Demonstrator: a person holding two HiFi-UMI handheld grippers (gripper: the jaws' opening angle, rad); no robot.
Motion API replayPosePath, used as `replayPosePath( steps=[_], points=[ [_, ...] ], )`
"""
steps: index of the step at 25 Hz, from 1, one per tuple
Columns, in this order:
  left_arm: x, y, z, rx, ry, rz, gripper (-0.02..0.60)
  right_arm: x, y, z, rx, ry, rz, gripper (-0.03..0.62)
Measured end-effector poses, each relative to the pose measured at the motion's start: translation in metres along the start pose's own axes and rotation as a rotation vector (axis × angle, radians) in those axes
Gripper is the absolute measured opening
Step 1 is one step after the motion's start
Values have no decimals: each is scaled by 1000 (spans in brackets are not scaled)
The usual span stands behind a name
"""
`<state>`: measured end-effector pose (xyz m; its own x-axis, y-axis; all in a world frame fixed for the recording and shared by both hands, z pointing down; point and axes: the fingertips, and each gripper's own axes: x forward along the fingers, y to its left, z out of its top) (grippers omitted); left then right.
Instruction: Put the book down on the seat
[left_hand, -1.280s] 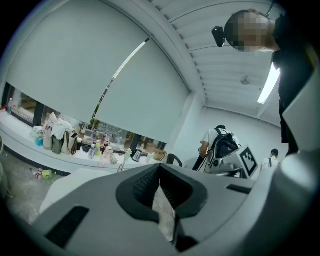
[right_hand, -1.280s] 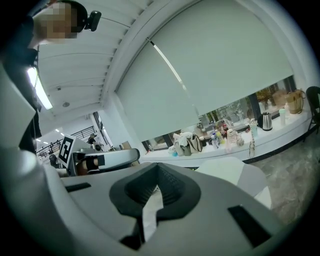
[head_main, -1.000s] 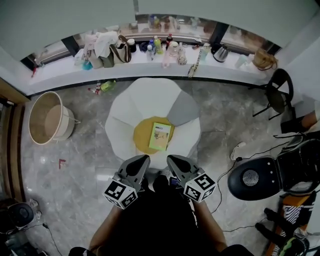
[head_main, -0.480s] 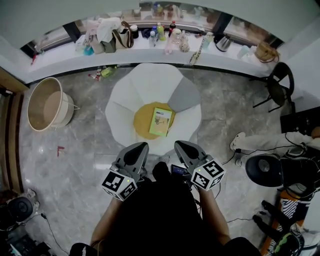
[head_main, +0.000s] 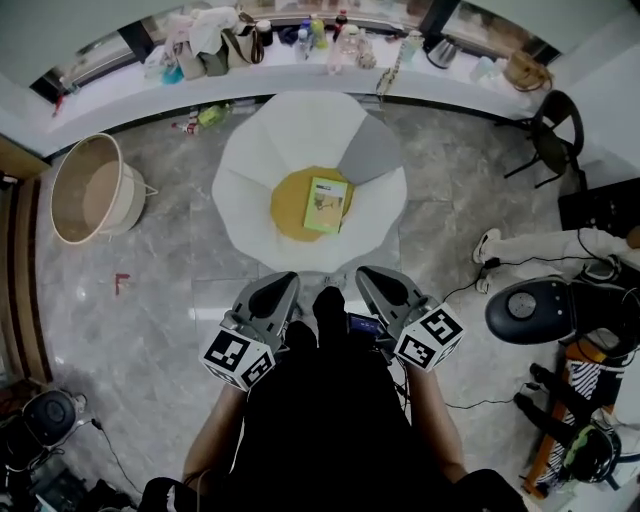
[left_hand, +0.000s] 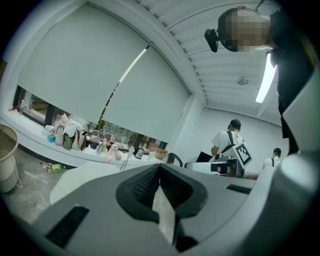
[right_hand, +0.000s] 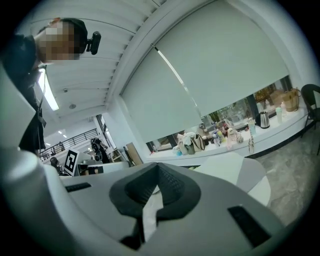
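The grey marbled floor (head_main: 160, 290) carries a white petal-shaped seat (head_main: 290, 130), standing just ahead of the left gripper (head_main: 283, 284) and the right gripper (head_main: 371, 279). On the seat's round yellow cushion (head_main: 286, 210) a green book (head_main: 326, 204) lies flat, on the right gripper's side. Well out beyond the left gripper, a round beige tub (head_main: 92, 190) stands on the floor.

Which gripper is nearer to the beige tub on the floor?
Left. The left gripper is right of the beige tub and lower in the picture; the right gripper lies further right.
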<state>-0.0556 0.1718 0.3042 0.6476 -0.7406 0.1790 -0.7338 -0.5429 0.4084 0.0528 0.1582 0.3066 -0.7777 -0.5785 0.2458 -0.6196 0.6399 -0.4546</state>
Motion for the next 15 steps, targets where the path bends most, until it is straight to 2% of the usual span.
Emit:
replayPosePath(
  steps=[3, 8, 15],
  points=[
    [-10, -11, -8, 3, 7, -24, 12, -21, 8, -10, 27, -16, -25, 14],
    [-23, -19, -16, 10, 15, -65, 12, -37, 23, -23, -12, -10, -68, 14],
    [-26, -40, -15, 39, 0, -54, 12, -53, 31, -20, -2, -41, -20, 14]
  ],
)
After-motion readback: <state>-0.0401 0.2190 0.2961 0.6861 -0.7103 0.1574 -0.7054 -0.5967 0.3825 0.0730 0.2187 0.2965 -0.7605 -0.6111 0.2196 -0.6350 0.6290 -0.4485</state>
